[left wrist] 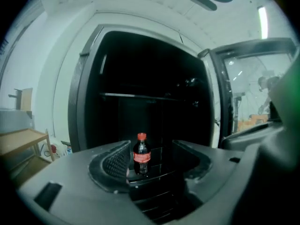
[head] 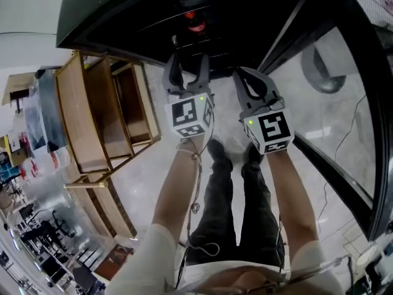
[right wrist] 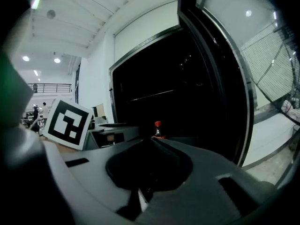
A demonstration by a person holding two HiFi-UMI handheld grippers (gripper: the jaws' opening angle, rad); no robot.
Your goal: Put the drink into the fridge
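A small cola bottle (head: 196,22) with a red cap and red label stands upright inside the dark open fridge (head: 258,11). In the left gripper view the bottle (left wrist: 141,153) shows well beyond the jaws, on a low fridge shelf, untouched. My left gripper (head: 188,60) is open and empty, pointing into the fridge (left wrist: 140,69). To its right my right gripper (head: 250,77) has its jaws met at the tips, with nothing held. In the right gripper view only the bottle's cap and neck (right wrist: 158,129) show above the shut right gripper (right wrist: 152,143).
The fridge's glass door (head: 344,115) stands swung open on the right. A wooden shelf unit (head: 104,115) stands left of the fridge on the pale floor. The person's legs and shoes (head: 236,165) are below the grippers, and a cable (head: 198,208) hangs from the left arm.
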